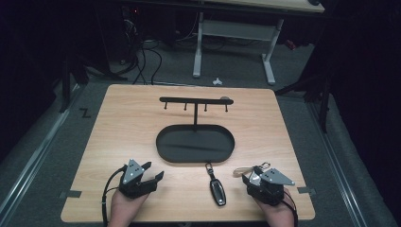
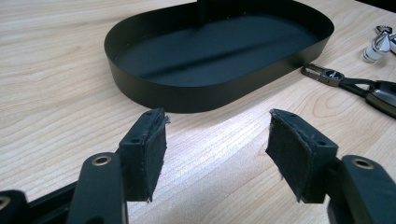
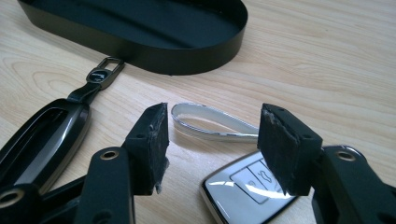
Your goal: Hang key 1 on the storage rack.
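Right gripper view: tongs (image 3: 212,142) astride white key fob (image 3: 245,189)

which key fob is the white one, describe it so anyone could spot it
Start at the black oval tray mid-table, then come toward the near right corner, to the right gripper. The white key fob lies between its open jaws, with a pale strap loop; the neighbouring fob is dark.
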`<move>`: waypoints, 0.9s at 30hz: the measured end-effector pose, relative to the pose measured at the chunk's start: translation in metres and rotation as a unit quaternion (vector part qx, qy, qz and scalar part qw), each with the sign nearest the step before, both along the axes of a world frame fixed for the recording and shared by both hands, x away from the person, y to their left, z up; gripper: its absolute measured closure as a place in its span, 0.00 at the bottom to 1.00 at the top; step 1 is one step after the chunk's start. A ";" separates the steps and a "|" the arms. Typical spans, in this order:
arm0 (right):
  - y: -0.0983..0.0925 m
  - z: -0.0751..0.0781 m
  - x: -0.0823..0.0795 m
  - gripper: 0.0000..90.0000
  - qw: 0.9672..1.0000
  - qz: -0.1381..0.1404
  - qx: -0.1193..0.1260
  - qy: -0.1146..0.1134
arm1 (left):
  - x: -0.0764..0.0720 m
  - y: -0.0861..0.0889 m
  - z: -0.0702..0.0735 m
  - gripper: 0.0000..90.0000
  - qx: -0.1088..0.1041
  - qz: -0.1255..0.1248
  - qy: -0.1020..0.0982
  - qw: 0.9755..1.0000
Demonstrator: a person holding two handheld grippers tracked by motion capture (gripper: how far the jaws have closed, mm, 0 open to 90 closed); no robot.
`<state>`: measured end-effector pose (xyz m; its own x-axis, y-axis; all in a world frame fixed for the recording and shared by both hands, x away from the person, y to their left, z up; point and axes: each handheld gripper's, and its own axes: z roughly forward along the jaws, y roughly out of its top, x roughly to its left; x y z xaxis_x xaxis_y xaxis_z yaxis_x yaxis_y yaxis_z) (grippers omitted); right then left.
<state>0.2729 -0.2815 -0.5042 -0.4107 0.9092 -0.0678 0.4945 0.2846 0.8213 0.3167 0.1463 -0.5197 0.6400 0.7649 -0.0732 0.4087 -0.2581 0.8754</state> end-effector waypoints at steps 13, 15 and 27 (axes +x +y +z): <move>0.012 0.011 0.018 0.46 0.997 -0.005 -0.026 0.069 | 0.000 0.004 0.000 0.41 -0.001 0.002 -0.008 1.000; 0.011 0.012 0.021 0.46 0.996 -0.009 -0.026 0.084 | 0.001 0.004 0.001 0.41 0.000 0.000 -0.009 1.000; 0.004 0.021 0.030 0.44 0.992 -0.031 -0.044 0.115 | 0.000 0.005 0.001 0.39 -0.011 -0.001 -0.011 1.000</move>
<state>0.3026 -0.2776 -0.4830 -0.3684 0.9279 -0.0583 0.6844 0.3131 0.6585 0.3172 0.1513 -0.5188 0.6426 0.7624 -0.0758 0.3891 -0.2395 0.8895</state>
